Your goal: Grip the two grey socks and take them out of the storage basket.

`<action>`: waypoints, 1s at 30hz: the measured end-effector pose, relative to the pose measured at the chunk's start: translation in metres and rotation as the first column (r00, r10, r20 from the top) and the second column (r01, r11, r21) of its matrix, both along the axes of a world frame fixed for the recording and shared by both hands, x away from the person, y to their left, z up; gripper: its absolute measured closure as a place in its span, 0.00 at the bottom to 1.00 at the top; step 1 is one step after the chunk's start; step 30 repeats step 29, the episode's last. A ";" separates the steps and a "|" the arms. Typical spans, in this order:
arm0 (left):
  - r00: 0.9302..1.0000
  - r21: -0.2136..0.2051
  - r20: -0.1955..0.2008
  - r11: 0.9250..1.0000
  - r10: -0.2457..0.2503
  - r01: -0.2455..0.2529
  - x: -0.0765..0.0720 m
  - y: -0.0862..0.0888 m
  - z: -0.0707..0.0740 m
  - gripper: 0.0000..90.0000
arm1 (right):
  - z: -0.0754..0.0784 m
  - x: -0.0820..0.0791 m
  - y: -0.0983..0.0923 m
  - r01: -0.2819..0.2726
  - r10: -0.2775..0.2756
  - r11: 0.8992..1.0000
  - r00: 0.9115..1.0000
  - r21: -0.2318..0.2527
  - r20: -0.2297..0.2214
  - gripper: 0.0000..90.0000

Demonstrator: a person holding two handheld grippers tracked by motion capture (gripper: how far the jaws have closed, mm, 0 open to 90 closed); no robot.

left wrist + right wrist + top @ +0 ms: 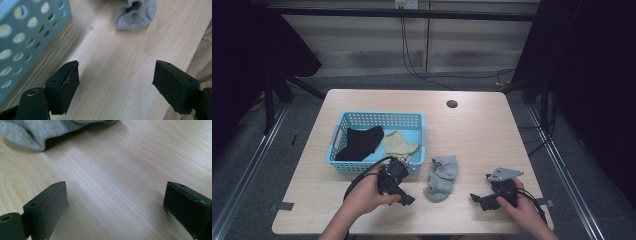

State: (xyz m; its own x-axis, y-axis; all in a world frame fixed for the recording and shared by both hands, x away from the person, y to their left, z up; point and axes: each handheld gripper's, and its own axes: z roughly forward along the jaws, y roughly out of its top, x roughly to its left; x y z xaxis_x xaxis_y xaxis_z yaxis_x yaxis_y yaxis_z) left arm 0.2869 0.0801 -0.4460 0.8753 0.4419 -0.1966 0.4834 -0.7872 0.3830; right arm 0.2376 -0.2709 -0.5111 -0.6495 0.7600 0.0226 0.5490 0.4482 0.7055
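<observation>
One blue basket (343,120), three socks and two tools sit on the light wooden desk (472,130). Two of the socks are in the basket and one is out on the wood.

At the left, the perforated plastic basket holds a black sock (360,142) spread flat over its left and middle part, and a pale yellow sock (400,143) bunched against its right wall. The two touch near the middle of the basket floor.

Just in front of the basket's near right corner, the left tool (404,199) is held in the person's left hand (367,195), low over the desk. In the left gripper view its jaws stand wide apart with bare wood between them, the basket wall (22,37) at the left and the grey sock's cuff (136,13) ahead.

The grey sock (442,177) lies crumpled on the desk between the two tools, just right of the basket. It is soft heathered knit, folded on itself, with the open cuff showing.

At the right, the right tool (477,199) is held in the right hand (522,207), pointing left toward the sock. Its jaws are also spread wide over bare wood, the sock's edge (37,132) lying ahead of them.
</observation>
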 end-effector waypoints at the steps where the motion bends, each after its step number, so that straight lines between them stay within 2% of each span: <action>1: 1.000 -0.002 0.007 1.000 -0.004 0.004 -0.001 0.000 -0.002 0.23 | 0.000 0.000 0.000 0.001 -0.001 1.000 1.000 0.000 -0.001 0.05; 7: 1.000 -0.004 0.021 1.000 -0.014 0.014 -0.003 0.001 -0.012 0.23 | 0.000 0.000 0.000 0.000 0.000 1.000 1.000 0.000 0.000 0.05; 11: 0.997 -0.025 0.069 0.999 -0.025 0.027 -0.007 -0.001 -0.020 0.23 | 0.000 0.000 0.000 0.002 -0.002 1.000 1.000 0.000 -0.001 0.05; 16: 0.987 -0.042 0.150 0.997 -0.057 0.064 -0.010 -0.003 -0.029 0.22 | 0.000 0.000 0.000 0.002 -0.002 1.000 1.000 0.000 -0.001 0.05; 17: 0.986 -0.033 0.150 0.997 -0.068 0.073 -0.010 -0.002 -0.030 0.22 | 0.000 0.000 0.000 0.002 -0.002 1.000 1.000 0.000 -0.001 0.05; 18: 0.987 -0.047 0.149 0.997 -0.058 0.066 -0.011 -0.002 -0.033 0.22 | 0.000 0.000 0.000 0.000 0.000 1.000 1.000 0.000 0.001 0.05; 20: 0.986 -0.039 0.153 0.996 -0.072 0.079 -0.011 -0.001 -0.037 0.22 | 0.000 0.000 0.000 0.001 -0.001 1.000 1.000 0.000 -0.002 0.05; 21: 0.983 -0.055 0.173 0.995 -0.067 0.078 -0.012 0.000 -0.039 0.20 | 0.000 0.000 0.000 0.002 -0.002 1.000 1.000 0.000 -0.001 0.05; 22: 0.978 -0.046 0.187 0.994 -0.091 0.101 -0.011 0.001 -0.039 0.20 | 0.000 0.000 0.000 0.002 -0.002 1.000 1.000 0.000 -0.001 0.05; 23: 0.974 -0.062 0.208 0.992 -0.092 0.107 -0.013 0.002 -0.041 0.19 | 0.000 0.000 0.000 0.000 0.000 1.000 1.000 0.000 0.001 0.05; 24: 0.974 -0.062 0.208 0.992 -0.092 0.107 -0.013 0.002 -0.041 0.18 | 0.000 0.000 0.000 0.000 0.000 1.000 1.000 0.000 0.001 0.05; 25: 0.975 -0.088 0.208 0.992 -0.073 0.093 -0.014 0.002 -0.043 0.18 | 0.000 0.000 0.000 0.002 -0.002 1.000 1.000 0.000 -0.001 0.05; 26: 0.975 -0.096 0.213 0.991 -0.066 0.088 -0.014 0.002 -0.044 0.18 | 0.000 0.000 0.000 0.001 -0.001 1.000 1.000 0.000 -0.002 0.05; 30: 0.974 -0.106 0.217 0.991 -0.059 0.084 -0.014 0.002 -0.044 0.17 | 0.000 0.000 0.000 0.001 -0.001 1.000 1.000 0.000 -0.002 0.05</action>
